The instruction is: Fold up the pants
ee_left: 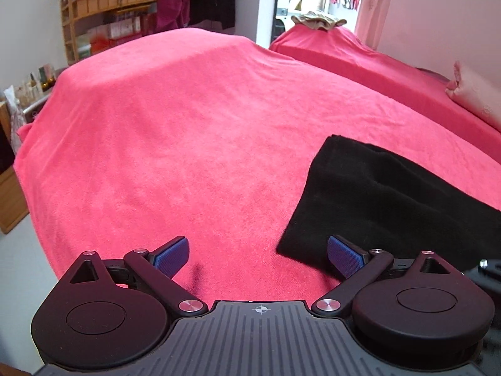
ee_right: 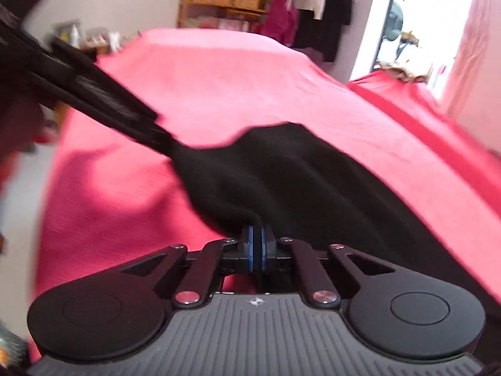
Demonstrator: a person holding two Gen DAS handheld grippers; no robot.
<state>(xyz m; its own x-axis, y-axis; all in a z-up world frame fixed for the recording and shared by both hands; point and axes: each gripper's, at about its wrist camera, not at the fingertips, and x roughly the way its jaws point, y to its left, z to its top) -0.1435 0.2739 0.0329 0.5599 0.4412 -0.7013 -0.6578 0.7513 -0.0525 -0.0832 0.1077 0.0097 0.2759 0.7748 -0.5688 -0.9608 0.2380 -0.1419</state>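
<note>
Where the left wrist camera looks down, a bed [ee_left: 188, 131] covered in a pink-red terry cover fills most of the picture. Black pants [ee_left: 385, 200] lie flat on it at the right, folded to a long strip with a square end. The left gripper [ee_left: 258, 255] hangs over bare cover, its blue pads spread wide with nothing between them; the right pad sits just over the near edge of the pants. Behind the bed stands a wooden shelf [ee_left: 106, 15] of boxes with plants on top, and dark and maroon clothes [ee_left: 200, 0] hang on the wall beside it. A second pink-covered surface [ee_left: 344, 50] lies farther back, with a beige bundle [ee_left: 319, 20] on it and a bright doorway beyond.

From the right wrist camera, blurred by motion, the right gripper [ee_right: 258, 247] is clenched on the near edge of the pants [ee_right: 297, 181], lifting the cloth into a hump. This view alone shows the left gripper [ee_right: 94, 91] from outside, a dark bar reaching in from the upper left to the far edge of the pants; whether it touches them cannot be told.
</note>
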